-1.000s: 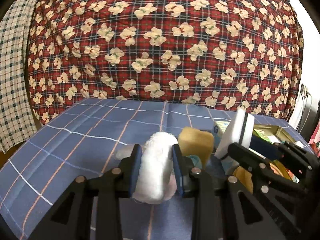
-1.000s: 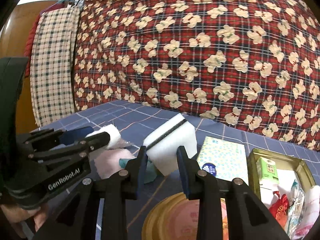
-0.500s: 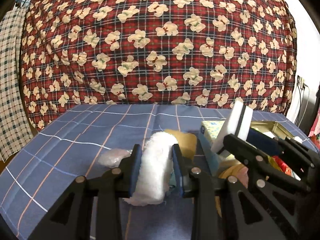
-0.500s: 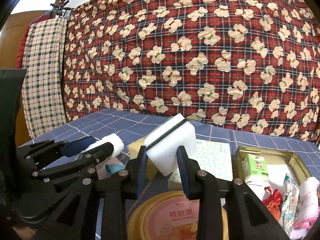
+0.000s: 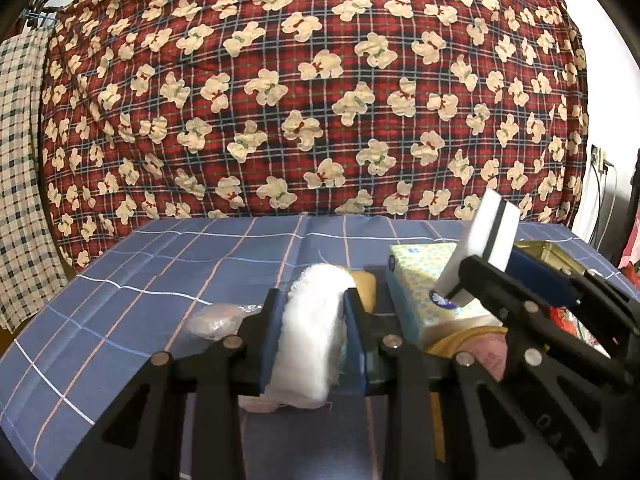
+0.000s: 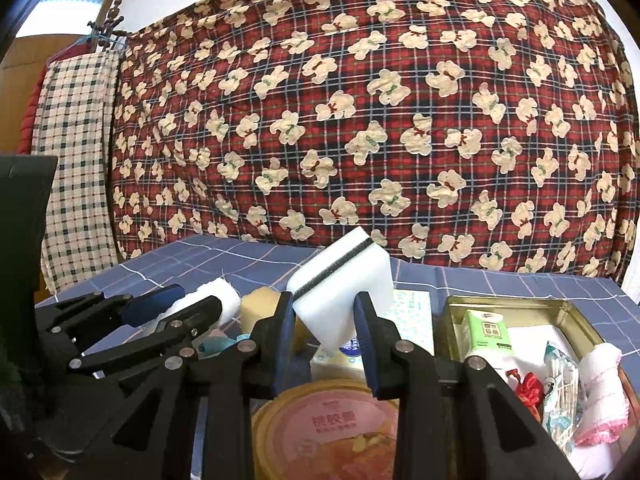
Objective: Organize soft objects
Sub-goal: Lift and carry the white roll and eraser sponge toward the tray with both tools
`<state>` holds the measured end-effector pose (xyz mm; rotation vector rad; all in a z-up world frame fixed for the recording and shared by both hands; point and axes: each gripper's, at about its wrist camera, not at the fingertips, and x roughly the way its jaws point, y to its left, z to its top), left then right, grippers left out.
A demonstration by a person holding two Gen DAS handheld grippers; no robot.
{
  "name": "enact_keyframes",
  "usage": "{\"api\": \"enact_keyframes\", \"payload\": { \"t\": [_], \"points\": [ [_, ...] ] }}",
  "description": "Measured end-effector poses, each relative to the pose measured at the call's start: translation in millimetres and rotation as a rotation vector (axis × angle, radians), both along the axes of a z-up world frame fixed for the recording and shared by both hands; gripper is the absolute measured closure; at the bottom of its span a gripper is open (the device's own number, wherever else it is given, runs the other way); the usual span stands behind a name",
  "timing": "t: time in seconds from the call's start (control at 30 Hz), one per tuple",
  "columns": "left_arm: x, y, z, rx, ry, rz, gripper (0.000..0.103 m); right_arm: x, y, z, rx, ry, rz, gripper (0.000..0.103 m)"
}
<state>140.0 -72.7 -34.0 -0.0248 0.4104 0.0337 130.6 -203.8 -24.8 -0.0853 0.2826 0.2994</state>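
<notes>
My left gripper (image 5: 312, 308) is shut on a rolled white cloth (image 5: 312, 340), held just above the blue checked table. The same cloth (image 6: 222, 300) shows at the left in the right wrist view, in the left gripper (image 6: 200, 304). My right gripper (image 6: 324, 308) is shut on a white sponge with a dark middle stripe (image 6: 344, 280). That sponge (image 5: 486, 240) also appears at the right of the left wrist view, tilted, above a tissue box (image 5: 424, 284). A yellow sponge (image 5: 366, 284) lies on the table behind the cloth.
An open gold tin (image 6: 452, 308) at the right holds a green pack (image 6: 486, 330), packets and a white and pink cloth (image 6: 596, 392). A round tin lid (image 6: 332, 428) lies below my right gripper. A crumpled clear wrap (image 5: 216, 320) sits at the left. A bear-print blanket (image 5: 320, 100) hangs behind.
Both grippers have shifted to the right over the table with their loads. The tissue box, round lid and gold tin have come further into view.
</notes>
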Motion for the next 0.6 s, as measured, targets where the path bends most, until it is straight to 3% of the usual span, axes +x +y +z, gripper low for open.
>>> {"api": "enact_keyframes", "payload": {
  "t": [0.6],
  "points": [
    [-7.3,-12.2,3.1,-0.002,-0.035,0.014,0.074,-5.9,-12.6,1.6,0.012,-0.020,-0.096,0.070]
  ]
}}
